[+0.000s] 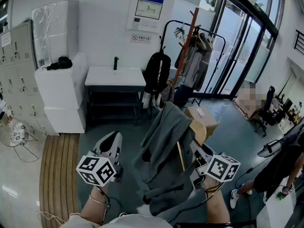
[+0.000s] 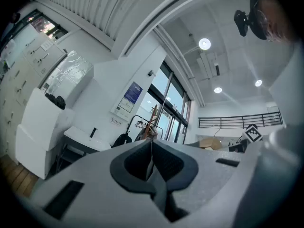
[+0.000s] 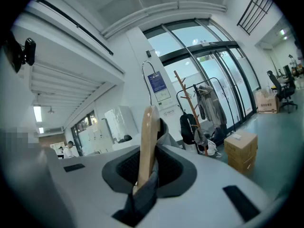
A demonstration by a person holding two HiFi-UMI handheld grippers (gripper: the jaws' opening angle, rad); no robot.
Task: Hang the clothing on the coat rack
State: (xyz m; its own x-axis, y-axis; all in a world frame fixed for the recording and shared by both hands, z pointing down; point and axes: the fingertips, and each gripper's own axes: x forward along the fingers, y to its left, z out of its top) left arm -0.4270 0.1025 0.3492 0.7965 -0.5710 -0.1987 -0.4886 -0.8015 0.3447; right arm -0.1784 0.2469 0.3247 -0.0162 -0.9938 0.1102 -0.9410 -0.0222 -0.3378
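A grey garment (image 1: 164, 151) hangs on a wooden hanger (image 1: 199, 129) in the middle of the head view. My right gripper (image 1: 195, 148) is shut on that hanger; in the right gripper view the wooden arm (image 3: 147, 141) and a fold of grey cloth sit between the jaws, with the metal hook (image 3: 151, 80) rising above. My left gripper (image 1: 114, 137) is held to the left of the garment, apart from it, its jaws shut with nothing between them (image 2: 151, 153). The wooden coat rack (image 1: 186, 46) stands further off by the glass doors and carries clothes; both gripper views show the rack (image 3: 187, 99) (image 2: 152, 122).
A white table (image 1: 115, 76) and white cabinets (image 1: 61, 87) line the back wall. A black backpack (image 1: 156, 72) hangs beside the rack, and a cardboard box (image 1: 202, 118) sits on the floor near it. A person (image 1: 280, 170) stands at the right edge. A wooden floor strip (image 1: 58, 175) lies left.
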